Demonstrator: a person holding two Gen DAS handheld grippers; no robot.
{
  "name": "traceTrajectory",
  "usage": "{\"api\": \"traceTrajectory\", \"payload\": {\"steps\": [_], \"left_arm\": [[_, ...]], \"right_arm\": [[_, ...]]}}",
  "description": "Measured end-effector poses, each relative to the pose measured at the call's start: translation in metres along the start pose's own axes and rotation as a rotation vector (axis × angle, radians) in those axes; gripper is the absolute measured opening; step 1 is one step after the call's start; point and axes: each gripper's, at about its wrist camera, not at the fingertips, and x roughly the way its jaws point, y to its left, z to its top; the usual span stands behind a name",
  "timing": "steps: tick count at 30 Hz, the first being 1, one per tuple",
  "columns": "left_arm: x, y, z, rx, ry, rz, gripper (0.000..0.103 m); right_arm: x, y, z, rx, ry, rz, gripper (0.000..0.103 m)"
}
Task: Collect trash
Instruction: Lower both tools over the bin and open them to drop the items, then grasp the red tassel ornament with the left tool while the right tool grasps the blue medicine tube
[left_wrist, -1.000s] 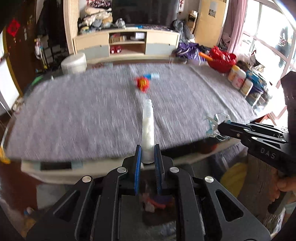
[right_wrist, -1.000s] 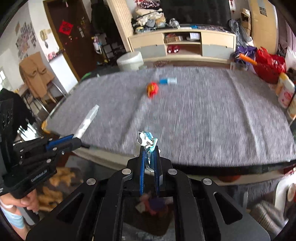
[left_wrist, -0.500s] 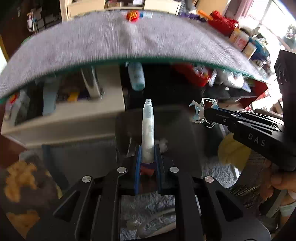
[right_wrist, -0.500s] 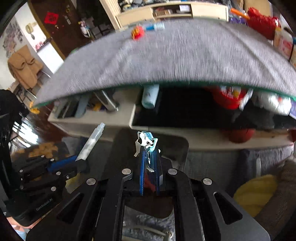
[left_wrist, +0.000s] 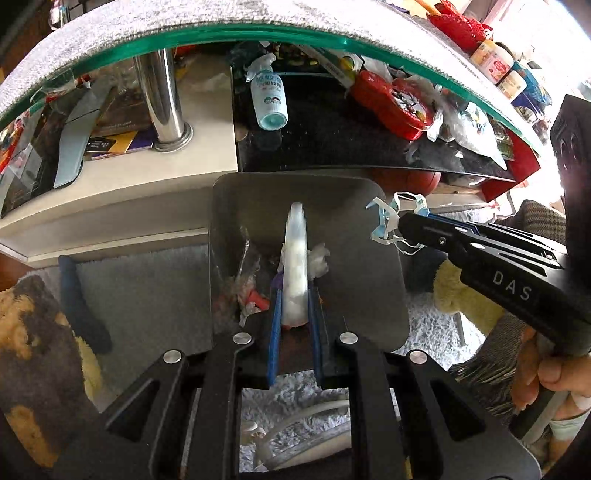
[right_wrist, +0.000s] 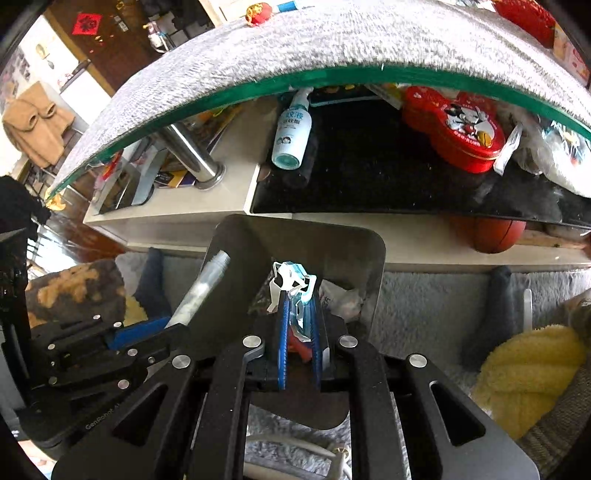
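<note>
While both grippers point steeply down beside the table (left_wrist: 221, 22), each carries a piece of trash over the open grey bin (left_wrist: 369, 266) on the floor. The left gripper (left_wrist: 294, 295) has a whitish plastic tube (left_wrist: 295, 258) standing between its blue pads; its jaws are opening slightly, yet the tube still sits in the narrow gap with the pads against its lower end. The tube's threaded tip points toward the far wall of the bin, and the tube hangs above the crumpled wrappers (left_wrist: 251, 295) already lying inside. The right gripper (right_wrist: 298, 317) holds a crumpled scrap of white and blue plastic (right_wrist: 291, 280); its jaws are opening as well, only a little apart, with the scrap still caught between the pads and sticking out past the fingertips. From the left wrist view, the right gripper reaches in from the right so that its scrap hangs just at the right rim of the bin, and a hand (left_wrist: 546, 373) grips its handle. From the right wrist view, the left gripper comes in from the left with the tube slanting across the bin's left wall. Behind the bin, under the glass tabletop, a shelf carries a spray bottle (right_wrist: 293, 129) lying on its side and a red tin (right_wrist: 458, 129). A pale shaggy rug (left_wrist: 147, 288) lies around the bin.
</note>
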Motion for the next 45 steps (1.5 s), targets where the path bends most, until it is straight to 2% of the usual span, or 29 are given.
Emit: {"api": "traceTrajectory", "payload": {"steps": [1,3,4,5,8,9,11,13,19,23,31,36,41,45], "left_arm": [[0.001,0.000,0.000,-0.003,0.002,0.001,0.021],[0.001,0.003,0.001,-0.009,0.003,0.002,0.027],[0.000,0.003,0.002,-0.011,0.000,0.005,0.030],[0.000,0.004,0.002,-0.013,-0.003,0.007,0.031],[-0.004,0.007,0.005,-0.029,-0.012,0.018,0.043],[-0.007,0.009,0.007,-0.034,-0.015,0.033,0.051],[-0.014,0.009,0.011,-0.030,-0.025,0.063,0.058],[-0.028,0.008,0.018,-0.019,-0.055,0.083,0.070],[-0.078,0.003,0.053,-0.013,-0.178,0.105,0.085],[-0.101,0.001,0.077,-0.011,-0.231,0.119,0.090],[-0.131,0.006,0.131,-0.029,-0.302,0.140,0.092],[-0.120,0.013,0.163,-0.018,-0.282,0.147,0.092],[-0.102,0.020,0.196,-0.008,-0.256,0.158,0.092],[-0.084,0.029,0.229,-0.005,-0.245,0.136,0.091]], "right_arm": [[0.002,-0.001,0.000,0.002,0.008,-0.004,0.018],[0.003,-0.002,0.000,0.007,0.009,-0.011,0.034],[0.003,-0.003,0.000,0.013,0.006,-0.014,0.046],[0.003,-0.004,0.001,0.017,0.004,-0.018,0.051],[-0.002,-0.009,0.004,0.040,-0.006,-0.029,0.055],[-0.005,-0.011,0.006,0.049,-0.014,-0.033,0.057],[-0.018,-0.016,0.011,0.066,-0.045,-0.053,0.069],[-0.032,-0.019,0.019,0.077,-0.083,-0.068,0.076],[-0.085,-0.020,0.056,0.079,-0.210,-0.084,0.092],[-0.108,-0.016,0.084,0.073,-0.267,-0.085,0.096],[-0.129,-0.010,0.152,0.052,-0.330,-0.106,0.097],[-0.122,-0.014,0.190,0.066,-0.333,-0.121,0.097],[-0.094,-0.021,0.221,0.066,-0.297,-0.152,0.097],[-0.073,-0.031,0.241,0.091,-0.273,-0.166,0.097]]}}
